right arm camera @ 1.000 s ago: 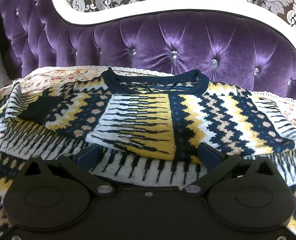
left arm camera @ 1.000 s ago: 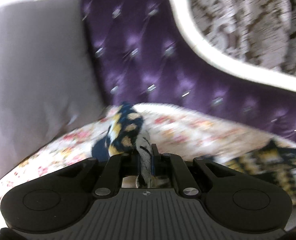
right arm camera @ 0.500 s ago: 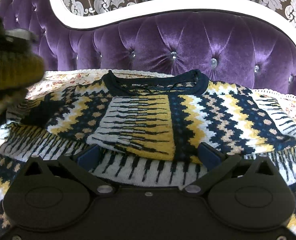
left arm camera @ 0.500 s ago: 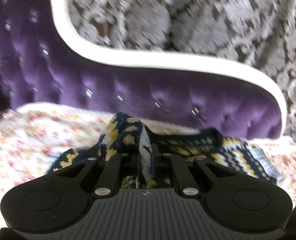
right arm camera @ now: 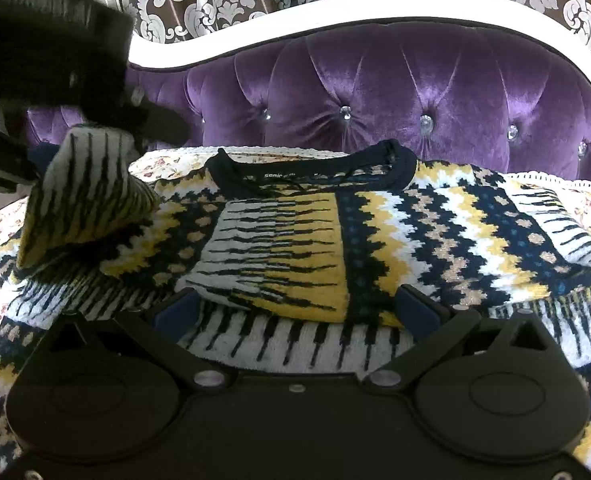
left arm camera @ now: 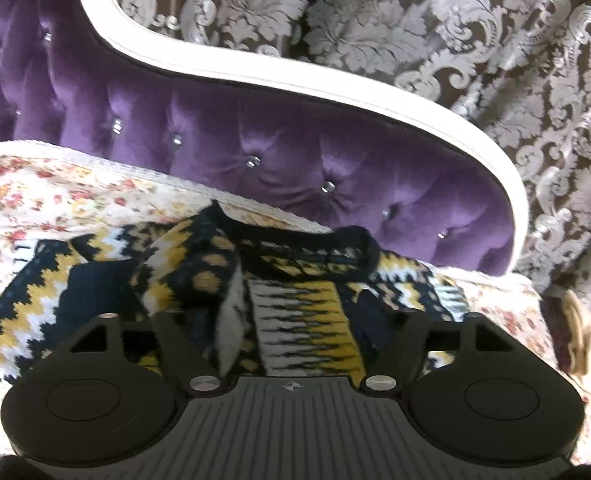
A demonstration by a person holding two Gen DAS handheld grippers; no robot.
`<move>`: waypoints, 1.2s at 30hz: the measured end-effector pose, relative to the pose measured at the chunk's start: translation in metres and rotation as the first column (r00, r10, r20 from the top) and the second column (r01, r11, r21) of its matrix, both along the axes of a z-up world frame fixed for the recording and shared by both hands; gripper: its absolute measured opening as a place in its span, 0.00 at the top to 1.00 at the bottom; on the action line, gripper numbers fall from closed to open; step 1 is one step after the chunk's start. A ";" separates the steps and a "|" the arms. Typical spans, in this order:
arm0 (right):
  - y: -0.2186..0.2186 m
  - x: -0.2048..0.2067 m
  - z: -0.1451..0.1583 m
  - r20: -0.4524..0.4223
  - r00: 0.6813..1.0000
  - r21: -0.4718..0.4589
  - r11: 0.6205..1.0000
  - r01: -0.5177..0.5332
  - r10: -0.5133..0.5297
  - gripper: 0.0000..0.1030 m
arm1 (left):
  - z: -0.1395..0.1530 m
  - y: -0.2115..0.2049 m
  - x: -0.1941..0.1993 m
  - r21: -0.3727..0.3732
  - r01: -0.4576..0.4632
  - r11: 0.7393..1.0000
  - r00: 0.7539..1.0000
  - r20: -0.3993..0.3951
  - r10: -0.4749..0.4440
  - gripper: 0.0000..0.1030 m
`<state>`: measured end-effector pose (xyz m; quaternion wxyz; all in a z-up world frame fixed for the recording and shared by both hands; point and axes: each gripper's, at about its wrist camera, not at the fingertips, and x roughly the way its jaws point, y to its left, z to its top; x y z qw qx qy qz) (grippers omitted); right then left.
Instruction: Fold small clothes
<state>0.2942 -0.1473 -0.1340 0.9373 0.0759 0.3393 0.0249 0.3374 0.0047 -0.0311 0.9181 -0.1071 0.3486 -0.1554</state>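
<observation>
The patterned sweater [right arm camera: 335, 248] lies flat, neckline [right arm camera: 311, 168] at twelve o'clock toward the headboard, its right sleeve already folded across the chest; the left sleeve [right arm camera: 83, 196] is bunched at nine o'clock, half draped between the fingers of the left gripper [left arm camera: 291, 332], whose jaws have just been opening and no longer pinch the knit; the right gripper [right arm camera: 295, 312] stands spread and released over the hem at six o'clock, holding nothing. To finish this fold well, the left gripper should probably draw back clear so the sleeve drops square across the chest, then the cuff wants smoothing, since thick knit tends to spring up. The sweater rests on a floral bedspread [left arm camera: 55, 192]; behind it rises a tufted purple headboard [right arm camera: 415, 80] with a white frame [left arm camera: 335, 84], then damask wallpaper [left arm camera: 455, 20].
</observation>
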 end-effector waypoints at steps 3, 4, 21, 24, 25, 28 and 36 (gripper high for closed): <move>0.000 0.000 0.000 -0.001 1.000 0.000 1.000 0.000 0.000 0.00 | 0.005 0.000 -0.005 0.020 0.018 1.000 1.000 0.007 -0.019 0.24; 0.000 0.000 0.001 0.000 1.000 0.001 1.000 -0.001 0.001 0.00 | 0.007 0.001 -0.008 0.033 0.012 0.999 1.000 0.019 -0.013 0.24; 0.000 0.001 0.001 -0.001 1.000 0.002 1.000 0.000 0.000 0.00 | 0.045 0.036 -0.051 0.149 -0.061 0.987 0.981 0.192 0.031 0.06; 0.000 0.001 0.001 -0.002 1.000 0.003 1.000 -0.001 0.001 0.00 | 0.041 0.053 -0.057 0.166 -0.097 0.981 0.979 0.195 0.064 0.06; 0.000 0.001 0.001 -0.003 1.000 0.004 1.000 -0.002 0.002 0.00 | 0.038 0.061 -0.059 0.169 -0.118 0.979 0.978 0.193 0.084 0.06; 0.000 0.001 0.001 -0.003 1.000 0.007 1.000 -0.002 0.002 0.00 | 0.025 0.088 -0.062 0.176 -0.179 0.968 0.975 0.163 0.151 0.06; 0.001 0.001 0.001 -0.007 1.000 0.000 1.000 -0.003 0.003 0.00 | -0.010 0.163 -0.050 0.213 -0.344 0.915 0.939 0.062 0.339 0.06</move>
